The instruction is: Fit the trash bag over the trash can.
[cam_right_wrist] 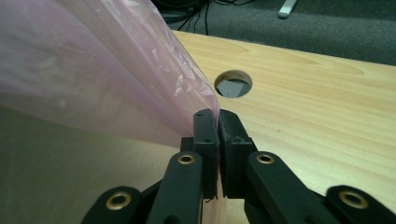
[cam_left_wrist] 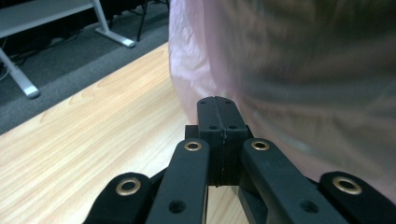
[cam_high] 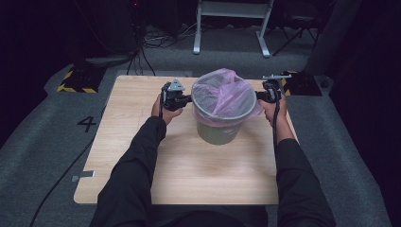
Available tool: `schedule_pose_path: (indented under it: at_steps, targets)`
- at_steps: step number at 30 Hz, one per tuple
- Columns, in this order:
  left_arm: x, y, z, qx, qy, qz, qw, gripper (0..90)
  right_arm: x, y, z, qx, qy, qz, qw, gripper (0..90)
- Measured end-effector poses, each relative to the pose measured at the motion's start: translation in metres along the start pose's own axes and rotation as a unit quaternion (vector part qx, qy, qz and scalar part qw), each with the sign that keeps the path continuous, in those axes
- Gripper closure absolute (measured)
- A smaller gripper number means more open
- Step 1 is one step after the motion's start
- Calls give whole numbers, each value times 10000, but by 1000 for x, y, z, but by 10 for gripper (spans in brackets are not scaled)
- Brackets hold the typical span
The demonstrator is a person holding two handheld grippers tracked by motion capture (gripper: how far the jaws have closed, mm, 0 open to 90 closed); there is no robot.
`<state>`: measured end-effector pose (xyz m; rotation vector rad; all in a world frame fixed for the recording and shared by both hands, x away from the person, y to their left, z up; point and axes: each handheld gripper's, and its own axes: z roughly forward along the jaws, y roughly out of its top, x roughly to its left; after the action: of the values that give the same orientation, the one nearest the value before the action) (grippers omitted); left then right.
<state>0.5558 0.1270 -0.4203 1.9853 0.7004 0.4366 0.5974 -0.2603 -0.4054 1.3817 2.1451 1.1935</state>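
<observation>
Fingers, left gripper (cam_left_wrist: 215, 103): pressed together against the pink bag (cam_left_wrist: 196, 70); whether any film sits between them is hard to tell.
Fingers, right gripper (cam_right_wrist: 217, 113): clamped on the bag's edge.
Bin (cam_high: 217, 134): centre of frame, green, on the wooden table (cam_high: 189, 175), its upper half hidden under the bag.
Blur: bag smeared in left gripper view.

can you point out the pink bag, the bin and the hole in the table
pink bag (cam_high: 222, 92): high view, on the film stretched across the bin's mouth
bin (cam_high: 217, 133): high view, on its green side wall below the bag
hole in the table (cam_right_wrist: 233, 84): right gripper view, on the dark opening in the wood
</observation>
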Motion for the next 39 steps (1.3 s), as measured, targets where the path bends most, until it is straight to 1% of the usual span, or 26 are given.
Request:
schedule_pose_path:
  at_steps: [1,2,4,6,8,9,11,12,14,16,17,18,19,21,22,24,25,26,28,29,30,31,35,36,37,39]
  targets:
    - [0,-2,-1,4,46,0,10000,900,-1,-1,-2,-35,-12,-4,10000,812]
    - [0,-3,-2,0,85,-11,10000,900,-1,-2,-3,-91,-59,-15,9999,734]
    - [0,-7,-9,-116,55,-26,9999,897,-2,-3,-9,-178,-138,-40,9997,564]
    - [-2,-9,-16,-176,63,4,9998,753,-1,-4,-18,-278,-112,-165,9994,481]
    - [-6,-12,-23,-98,148,97,9998,621,-2,-4,-29,-270,-151,-307,9990,393]
    - [-8,-14,-27,-93,80,107,9999,563,-1,-4,-36,-320,-184,-432,9984,389]
    - [-13,-17,-34,-82,191,191,9996,425,-1,-5,-50,-390,-273,-608,9970,355]
    - [-15,-18,-37,-81,149,215,9996,375,-1,-5,-57,-456,-255,-683,9963,346]
    - [-20,-21,-45,-130,-48,249,9996,313,0,-6,-73,-611,-144,-775,9950,341]
    - [-26,-24,-53,-154,-60,318,9994,292,1,-10,-87,-763,45,-878,9932,323]
    - [-29,-25,-57,-189,-118,347,9992,279,2,-12,-94,-809,120,-902,9926,299]
    - [-33,-26,-61,-219,-168,371,9989,270,5,-15,-100,-852,279,-1004,9909,286]
    - [-38,-26,-64,-270,-229,394,9986,266,8,-19,-105,-857,512,-1104,9889,285]
    - [-50,-27,-69,-337,-357,535,9974,250,16,-26,-113,-867,767,-1319,9845,256]
    - [-54,-27,-70,-352,-388,584,9969,243,22,-31,-117,-852,934,-1497,9806,252]
    - [-66,-26,-70,-351,-501,684,9958,238,31,-38,-120,-818,1115,-1689,9759,234]
    - [-70,-25,-69,-357,-498,713,9956,234,38,-42,-122,-765,1229,-1849,9720,236]
    - [-75,-24,-69,-360,-471,783,9952,235,42,-44,-122,-745,1254,-1939,9701,246]
    - [-84,-23,-67,-435,-390,966,9936,283,52,-51,-119,-689,1381,-2105,9653,325]
    - [-87,-22,-66,-459,-311,1034,9931,321,55,-52,-118,-673,1336,-2162,9648,368]
    - [-88,-21,-65,-477,-230,1073,9928,381,58,-54,-116,-659,1244,-2244,9643,458]
    - [-88,-21,-64,-521,-229,1053,9928,418,60,-55,-114,-658,1198,-2282,9640,531]
    - [-84,-21,-61,-594,-122,1043,9927,662,64,-59,-108,-764,1393,-2330,9594,779]
    - [-83,-21,-61,-552,-66,1094,9924,731,64,-60,-107,-771,1435,-2336,9586,812]
    - [-82,-22,-60,-548,-43,1107,9923,762,65,-61,-106,-752,1408,-2375,9582,845]
    - [-80,-23,-60,-571,-108,1107,9921,851,66,-65,-103,-759,1455,-2434,9559,888]
